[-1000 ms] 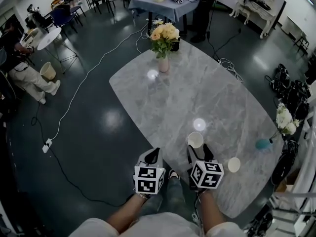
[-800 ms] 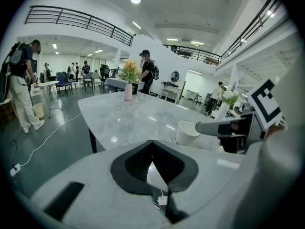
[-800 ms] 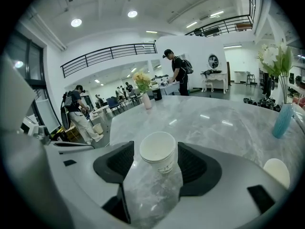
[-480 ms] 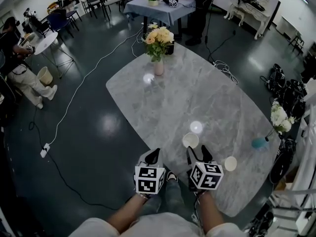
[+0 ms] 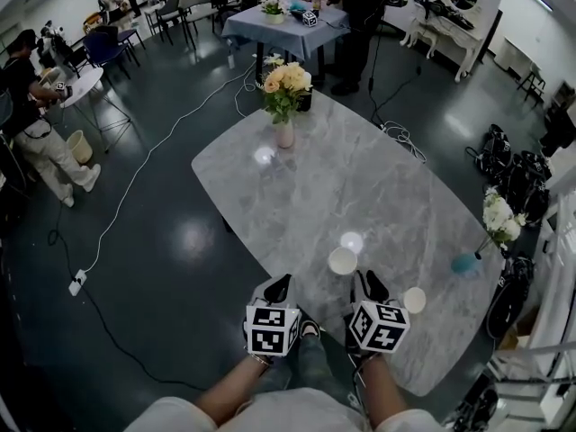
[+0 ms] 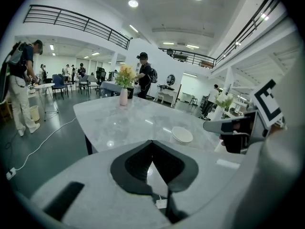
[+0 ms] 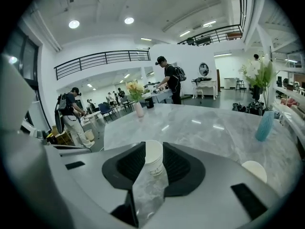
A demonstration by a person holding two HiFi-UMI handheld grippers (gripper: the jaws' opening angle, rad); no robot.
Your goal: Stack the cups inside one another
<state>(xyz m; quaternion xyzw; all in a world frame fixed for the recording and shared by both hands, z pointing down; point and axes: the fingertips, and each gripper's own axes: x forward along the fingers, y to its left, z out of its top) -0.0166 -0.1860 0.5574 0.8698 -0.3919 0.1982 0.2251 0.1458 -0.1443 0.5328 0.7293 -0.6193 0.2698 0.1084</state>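
So far nothing has been stacked: of the 2 cups, 1 cup [image 7: 153, 157] is clamped between the jaws of the right gripper [image 5: 370, 282], which have just been closing, near the front of the tabletop [image 5: 360, 178], while the 2nd cup [image 5: 414, 300] is seen standing alone just to the right. The left gripper [image 5: 279, 286] is held by the tabletop's near edge, clenched on nothing. The gripped cup is yet to be carried over and set into the 2nd cup.

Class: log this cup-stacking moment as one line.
right gripper: jaws just closed on paper cup | left gripper: shut, empty | second cup: on table, unstacked
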